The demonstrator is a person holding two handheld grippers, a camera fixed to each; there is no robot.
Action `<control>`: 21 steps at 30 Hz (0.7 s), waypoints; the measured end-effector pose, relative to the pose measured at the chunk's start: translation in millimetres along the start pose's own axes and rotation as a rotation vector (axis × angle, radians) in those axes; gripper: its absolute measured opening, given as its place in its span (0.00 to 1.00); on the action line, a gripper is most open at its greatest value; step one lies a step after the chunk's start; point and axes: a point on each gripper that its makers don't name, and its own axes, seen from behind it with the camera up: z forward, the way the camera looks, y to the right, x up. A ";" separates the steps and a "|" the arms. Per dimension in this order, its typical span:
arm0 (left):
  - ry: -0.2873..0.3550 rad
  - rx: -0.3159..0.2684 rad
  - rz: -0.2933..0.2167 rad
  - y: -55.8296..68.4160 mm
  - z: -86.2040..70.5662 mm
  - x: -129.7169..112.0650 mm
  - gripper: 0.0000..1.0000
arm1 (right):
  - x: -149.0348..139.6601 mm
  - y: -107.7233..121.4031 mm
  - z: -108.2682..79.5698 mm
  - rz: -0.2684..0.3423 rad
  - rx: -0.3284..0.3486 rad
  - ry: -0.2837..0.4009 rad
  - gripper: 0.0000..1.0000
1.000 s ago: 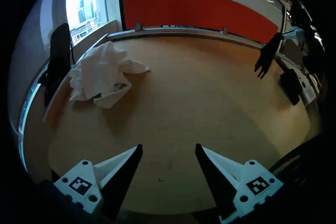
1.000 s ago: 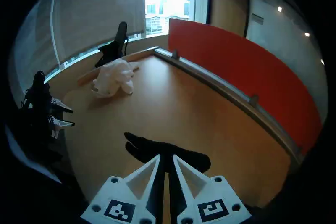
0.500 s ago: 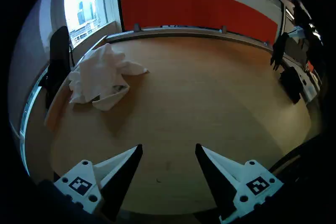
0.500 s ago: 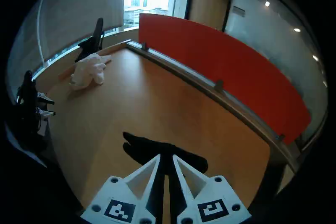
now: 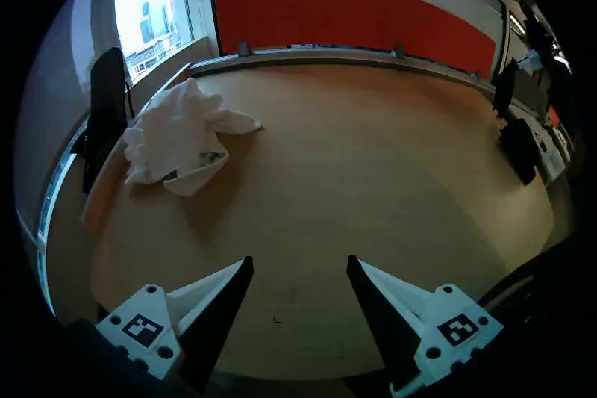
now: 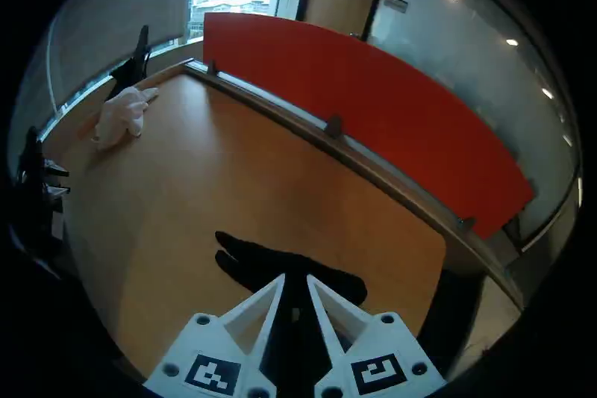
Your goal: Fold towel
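Left gripper view: the crumpled towel [image 5: 179, 133] lies at the table's [image 5: 358, 159] far left edge, well apart from the wide-open left gripper [image 5: 298, 260]. In the right gripper view, the right gripper [image 6: 296, 278] is closed narrowly on a black glove [image 6: 250, 257], far from the towel [image 6: 119, 114].

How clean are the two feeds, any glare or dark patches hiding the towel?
Left gripper view: the window is blown out white, yet the towel is evenly lit, folds readable, soft shadow on the table. Right gripper view: same window glare; the towel is small and soft near the curved left edge; the black glove in the right gripper is a featureless dark shape.
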 end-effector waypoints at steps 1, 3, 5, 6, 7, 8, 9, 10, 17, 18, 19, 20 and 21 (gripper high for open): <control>-0.001 0.001 0.000 0.6 -0.3 0.2 0.93 | -2.5 5.3 -0.2 0.003 -0.005 -0.006 0.05; -0.002 0.003 0.000 1.8 -0.8 0.7 0.93 | -7.9 16.4 -0.6 0.008 -0.015 -0.019 0.05; -0.003 0.004 -0.002 3.0 -1.1 1.5 0.93 | -13.2 26.4 -1.1 0.013 -0.027 -0.029 0.05; -0.004 0.005 -0.002 3.6 -1.3 1.8 0.93 | -15.7 30.9 -1.4 0.015 -0.032 -0.034 0.05; -0.004 0.005 -0.002 4.2 -1.3 2.2 0.93 | -18.3 34.5 -1.7 0.018 -0.035 -0.039 0.05; -0.004 0.005 -0.002 4.9 -1.4 2.7 0.93 | -21.3 38.4 -2.1 0.021 -0.039 -0.044 0.05; -0.004 0.005 -0.001 5.6 -1.5 3.1 0.93 | -23.9 41.7 -2.5 0.024 -0.042 -0.049 0.05; -0.004 0.005 -0.001 6.4 -1.5 3.7 0.93 | -26.3 43.9 -2.9 0.027 -0.044 -0.052 0.05; -0.003 -0.001 0.013 12.2 -0.2 8.7 0.93 | -42.8 51.6 -6.2 0.048 -0.051 -0.075 0.05; -0.002 -0.002 0.015 12.8 0.0 9.7 0.93 | -45.0 51.8 -6.7 0.050 -0.052 -0.078 0.05; -0.001 -0.003 0.016 13.3 0.2 10.7 0.93 | -47.2 51.9 -7.8 0.051 -0.052 -0.080 0.05; 0.001 -0.004 0.018 13.9 0.4 11.8 0.94 | -49.7 52.0 -9.0 0.051 -0.053 -0.083 0.05; 0.002 -0.005 0.019 14.5 0.6 12.7 0.93 | -52.0 52.1 -10.1 0.052 -0.054 -0.085 0.05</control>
